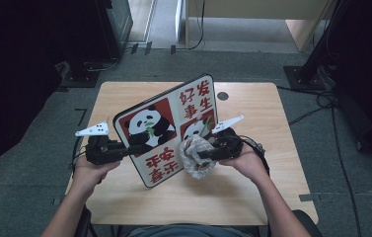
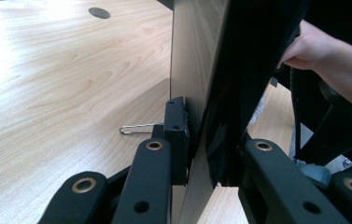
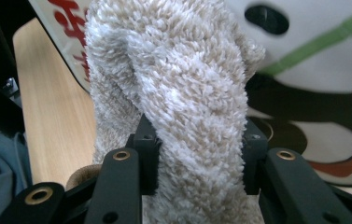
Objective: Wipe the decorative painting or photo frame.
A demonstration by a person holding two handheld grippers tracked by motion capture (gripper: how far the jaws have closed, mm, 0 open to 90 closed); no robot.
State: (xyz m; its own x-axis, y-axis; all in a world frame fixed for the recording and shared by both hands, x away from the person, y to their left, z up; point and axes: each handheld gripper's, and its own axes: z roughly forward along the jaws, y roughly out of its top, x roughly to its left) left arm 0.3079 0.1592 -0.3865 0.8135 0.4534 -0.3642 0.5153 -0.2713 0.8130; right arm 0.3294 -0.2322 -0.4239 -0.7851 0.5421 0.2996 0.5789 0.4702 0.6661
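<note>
A white board [image 1: 168, 123] printed with pandas and red characters stands tilted above the wooden table [image 1: 124, 94]. My left gripper [image 1: 133, 149] is shut on its left edge. In the left gripper view the board [image 2: 194, 60] appears edge-on, clamped between the jaws of my left gripper [image 2: 201, 149]. My right gripper [image 1: 201, 154] is shut on a fluffy beige cloth [image 1: 197, 158], which presses against the board's lower right face. In the right gripper view the cloth [image 3: 183, 93] bulges up from my right gripper [image 3: 197, 158], with the panda print of the board [image 3: 313, 70] just behind it.
A round cable hole [image 1: 222, 96] sits near the table's far edge. A thin metal wire loop [image 2: 138, 128] lies by the board's back. Dark equipment stands to the left, and a stand base [image 1: 304, 76] with floor cables to the right.
</note>
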